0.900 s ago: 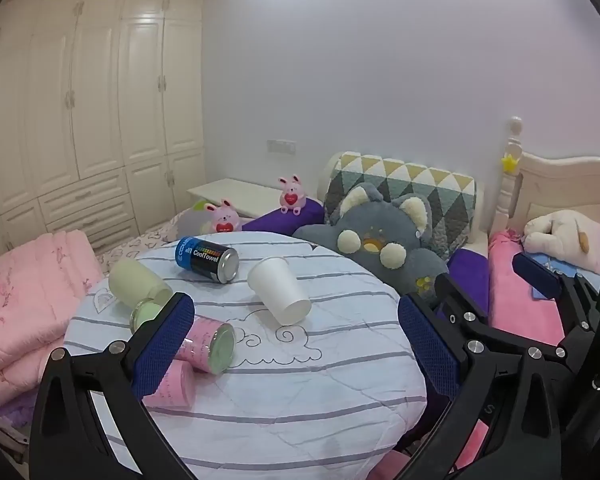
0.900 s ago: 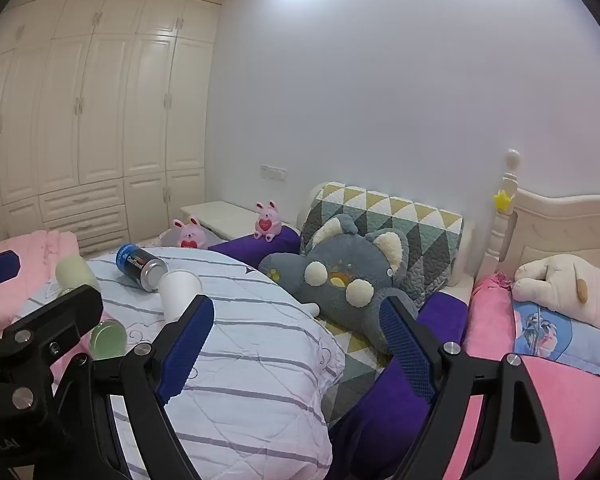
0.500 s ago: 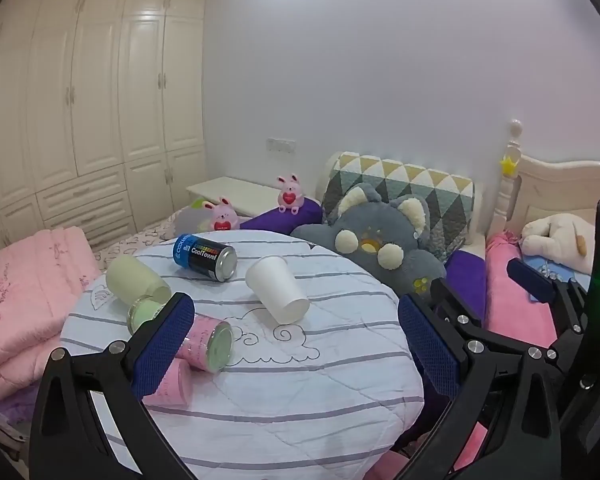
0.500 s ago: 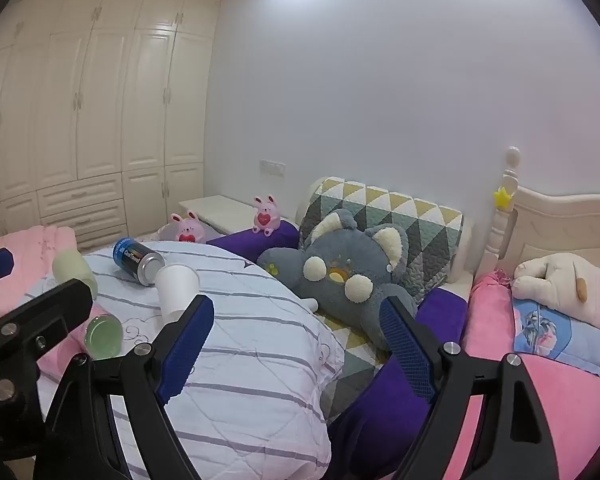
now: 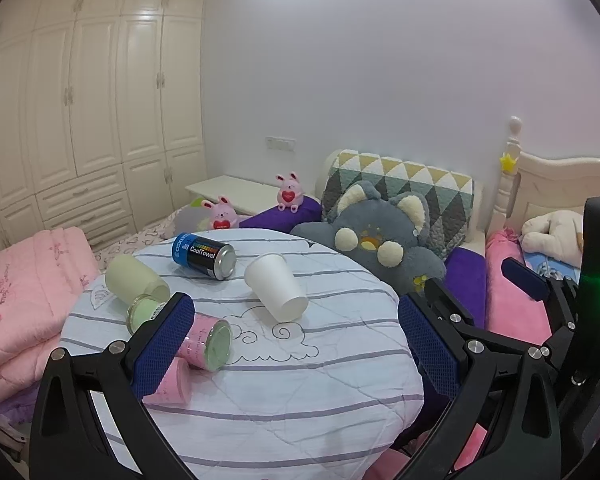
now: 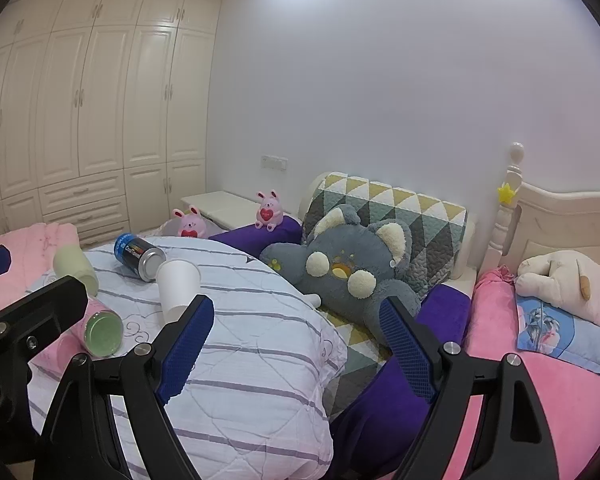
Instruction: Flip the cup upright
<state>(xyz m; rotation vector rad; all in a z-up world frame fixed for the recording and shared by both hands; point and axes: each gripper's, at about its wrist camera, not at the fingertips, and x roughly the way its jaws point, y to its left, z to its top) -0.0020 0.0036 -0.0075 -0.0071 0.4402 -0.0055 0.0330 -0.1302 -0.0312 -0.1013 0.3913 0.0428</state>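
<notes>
I have both claws spread wide and carrying nothing, held back from the round bench [image 5: 284, 392] under its striped quilted cover. The left claw [image 5: 296, 344] looks across the bench top; the right claw [image 6: 296, 344] sits off to the side, aimed more at the bed and the grey plush cat [image 6: 351, 272] than at the work.

The white paper cup [image 5: 276, 286] lies on its side near the middle of the bench, its closed base toward me and its mouth pointing away toward the far edge. It rests apart from its neighbours — the blue CoolTowel can [image 5: 204, 254] lies just behind it, also on its side, and the pale green jar [image 5: 138, 280] and pink jar [image 5: 204, 342] lie toppled to the left, near my left claw's finger.

My guess is the clutter is laid out to make me pick the cup out from similar cylinders. The left claw is the better placed of the two: the cup sits between its fingers in view with open cloth around it. I judge the approach has not yet closed in. Thin paper walls will buckle under a hard squeeze, so I would close lightly across the body, lift, then rotate until the mouth faces up. The soft cover may let it wobble when set down.
</notes>
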